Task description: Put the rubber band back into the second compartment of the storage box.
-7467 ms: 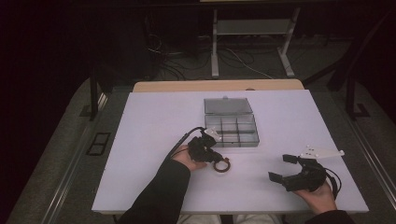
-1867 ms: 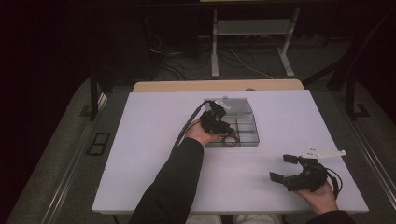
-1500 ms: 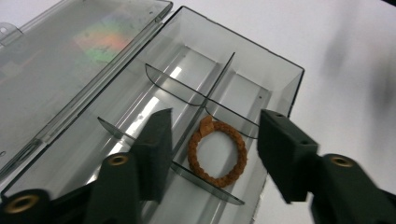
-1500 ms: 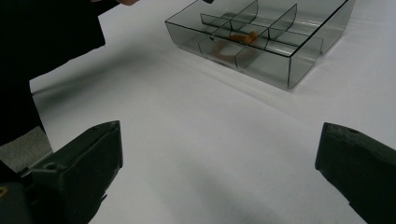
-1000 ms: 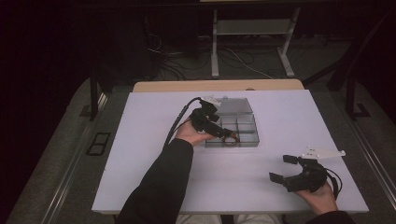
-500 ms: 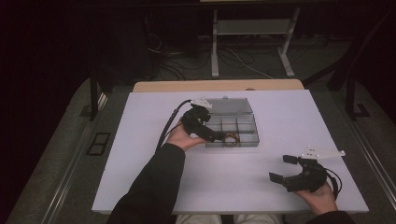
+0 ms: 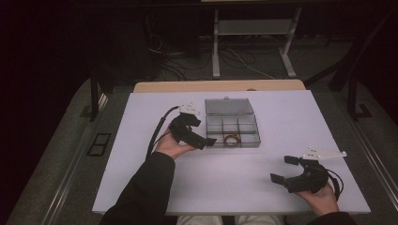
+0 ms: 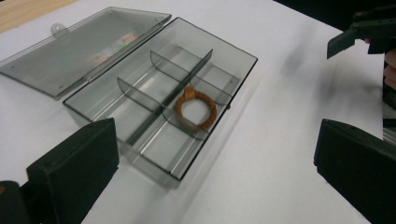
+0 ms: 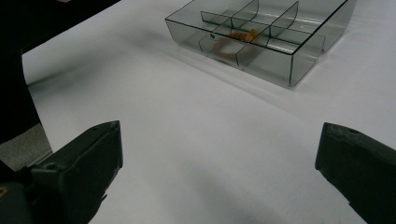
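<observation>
A clear grey compartment box (image 7: 256,136) sits on the white table with its lid (image 7: 229,106) folded back. A brown ring (image 7: 230,139) lies in the front middle compartment. My left gripper (image 7: 199,136) is held just left of the box, open, with nothing between its jaws. In the left gripper view the ring (image 8: 196,108) rests against a divider of the box (image 8: 218,119), beyond the open left gripper (image 8: 215,158). My right gripper (image 7: 283,169) rests open at the front right of the table, well apart from the box (image 9: 280,60) and ring (image 9: 233,39).
The white table (image 7: 263,183) has bare room in front of the box and between the hands. A wooden strip (image 7: 220,86) runs along its far edge. Metal stand legs (image 7: 216,51) and cables lie on the dark floor beyond.
The left gripper carried the ring from the table into the box, let it go there, and has drawn back to the left. The right gripper has stayed still.
</observation>
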Demonstrator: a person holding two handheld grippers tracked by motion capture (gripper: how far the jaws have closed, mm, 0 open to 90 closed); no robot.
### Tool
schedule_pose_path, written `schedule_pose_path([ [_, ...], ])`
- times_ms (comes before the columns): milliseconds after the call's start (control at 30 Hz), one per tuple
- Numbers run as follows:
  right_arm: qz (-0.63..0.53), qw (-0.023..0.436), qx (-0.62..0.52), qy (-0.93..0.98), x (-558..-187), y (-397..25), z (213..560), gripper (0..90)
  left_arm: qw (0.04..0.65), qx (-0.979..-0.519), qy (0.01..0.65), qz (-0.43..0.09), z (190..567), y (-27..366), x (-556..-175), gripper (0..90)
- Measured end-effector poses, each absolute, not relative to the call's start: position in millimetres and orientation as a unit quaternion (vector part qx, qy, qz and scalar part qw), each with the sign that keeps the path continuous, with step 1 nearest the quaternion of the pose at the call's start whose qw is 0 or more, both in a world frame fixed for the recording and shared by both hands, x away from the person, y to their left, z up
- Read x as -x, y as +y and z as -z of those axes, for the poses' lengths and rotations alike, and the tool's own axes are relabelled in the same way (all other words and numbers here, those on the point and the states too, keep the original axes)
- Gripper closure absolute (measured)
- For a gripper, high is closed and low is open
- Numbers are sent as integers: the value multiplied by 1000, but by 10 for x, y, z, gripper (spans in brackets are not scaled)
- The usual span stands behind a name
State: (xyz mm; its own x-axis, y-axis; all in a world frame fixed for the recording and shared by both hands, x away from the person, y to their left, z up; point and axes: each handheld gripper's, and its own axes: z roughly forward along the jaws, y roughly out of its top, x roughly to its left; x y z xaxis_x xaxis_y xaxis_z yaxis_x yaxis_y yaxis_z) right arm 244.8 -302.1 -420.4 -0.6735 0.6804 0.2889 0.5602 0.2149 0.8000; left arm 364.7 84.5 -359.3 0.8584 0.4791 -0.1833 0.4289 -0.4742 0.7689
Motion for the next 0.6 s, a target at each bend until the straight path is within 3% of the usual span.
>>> schedule_pose_path([
  [600,-482,62,-402,776,-2443,-3010,4206,0,455,-840,294,-44,3735,1271,-3213,0],
])
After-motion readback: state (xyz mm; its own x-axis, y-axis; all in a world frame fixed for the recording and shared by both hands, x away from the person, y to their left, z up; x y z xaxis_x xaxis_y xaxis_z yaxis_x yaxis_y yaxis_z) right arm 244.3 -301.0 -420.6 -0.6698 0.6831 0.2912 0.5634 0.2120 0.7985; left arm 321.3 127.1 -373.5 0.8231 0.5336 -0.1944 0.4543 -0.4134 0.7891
